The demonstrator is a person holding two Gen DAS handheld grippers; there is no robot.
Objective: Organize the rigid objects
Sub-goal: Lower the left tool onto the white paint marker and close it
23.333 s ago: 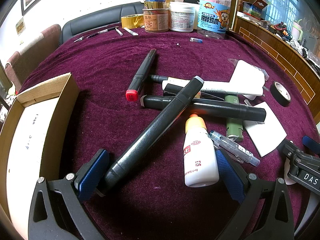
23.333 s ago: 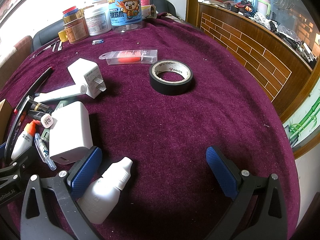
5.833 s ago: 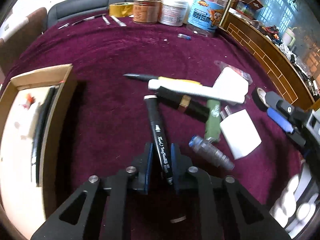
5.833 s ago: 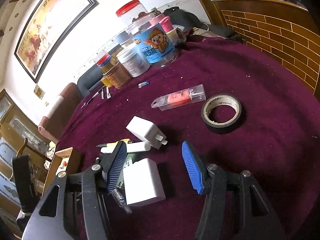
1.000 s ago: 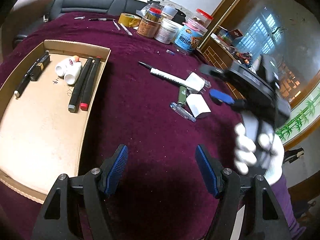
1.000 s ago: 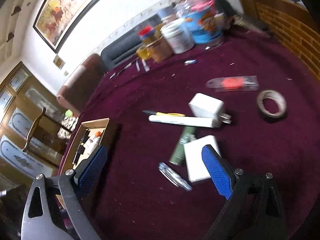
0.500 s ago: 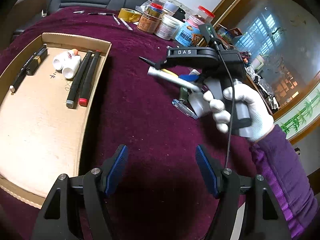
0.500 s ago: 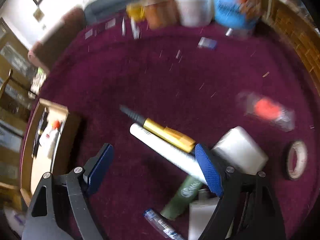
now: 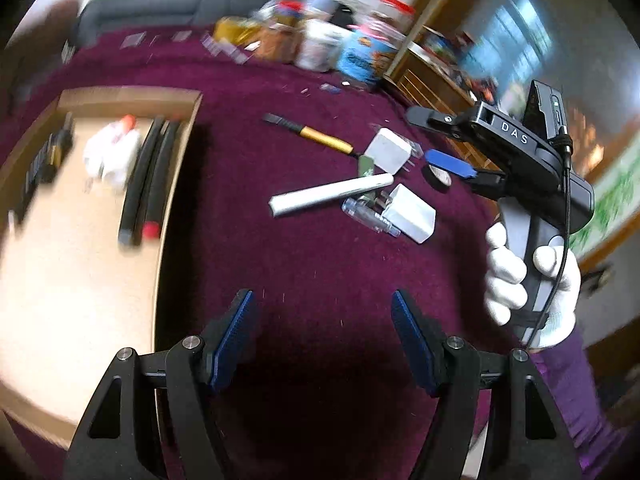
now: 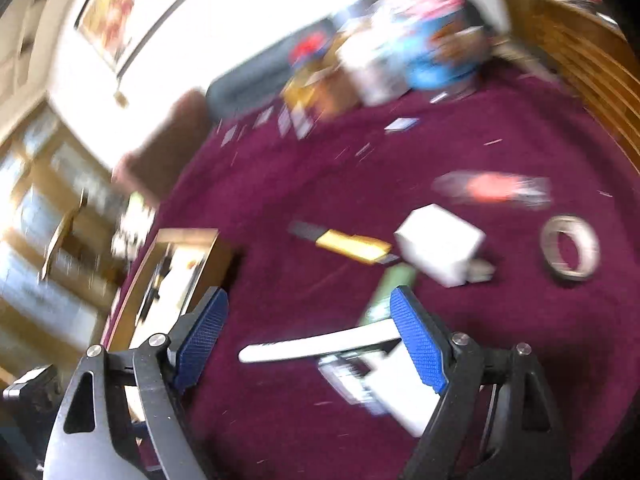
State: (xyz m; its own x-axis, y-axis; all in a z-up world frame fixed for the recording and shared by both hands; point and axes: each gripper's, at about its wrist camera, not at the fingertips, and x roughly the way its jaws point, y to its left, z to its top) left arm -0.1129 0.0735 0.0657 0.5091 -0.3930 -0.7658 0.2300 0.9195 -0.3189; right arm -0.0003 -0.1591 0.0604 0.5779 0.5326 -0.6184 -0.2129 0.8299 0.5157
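A: Both tools up off the cloth here. Left gripper wide apart, nothing between the pads. Right gripper spread too, and empty.

B: And the target?

A: My pick is the white stick, flat on the maroon cloth, just right of the box. Its long axis runs left to right, far end tilted up toward the adapters.

B: Which hand is nearer?

A: Right, I'd say. In the right view the stick lies crosswise just ahead of the pads, its right end beside the right finger. The left gripper hangs well back from it.

B: So crosswise to the jaws?

A: No, along the line from pad to pad (awkward), so the wrist probably needs a turn to straddle it.

B: Surfaces?

A: Stick looks smooth, hard, slim and round. Pads are ribbed blue rubber. Cloth is napped. The white adapter is a glossy block touching the stick's right end, a clear tube beside it. Markers lie parallel in the cardboard box.
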